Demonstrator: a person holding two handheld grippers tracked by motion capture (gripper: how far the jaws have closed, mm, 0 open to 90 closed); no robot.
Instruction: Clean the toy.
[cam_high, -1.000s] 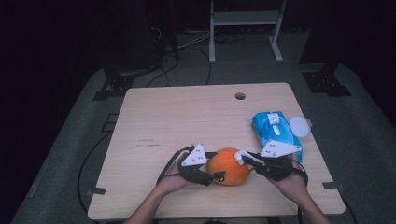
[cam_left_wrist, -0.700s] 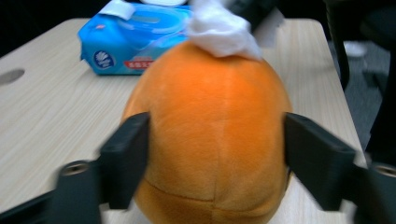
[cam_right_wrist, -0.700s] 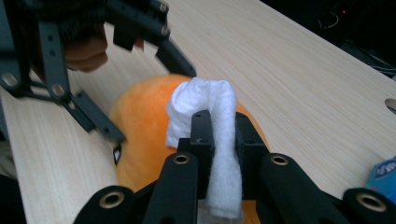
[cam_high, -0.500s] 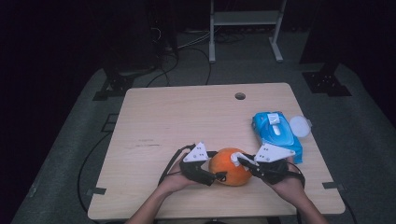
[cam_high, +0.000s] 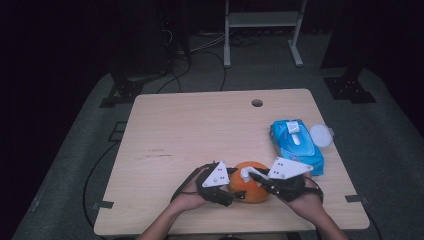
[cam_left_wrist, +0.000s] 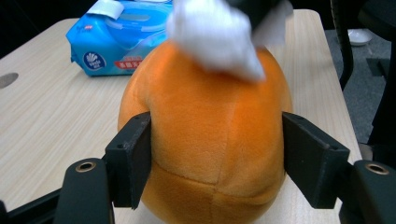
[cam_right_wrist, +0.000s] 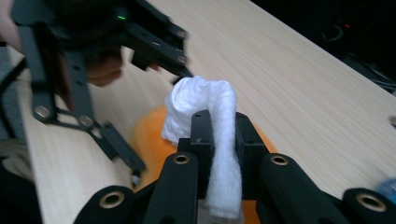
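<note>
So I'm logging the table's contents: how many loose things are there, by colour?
Orange: 1, plush toy
White: 2, wipe, round lid
Blue: 1, wet-wipes pack
Total: 4

My left gripper (cam_high: 231, 192) and right gripper (cam_high: 256, 181) sit close together at the near edge (jaws facing inward), forearms entering from below.
</note>
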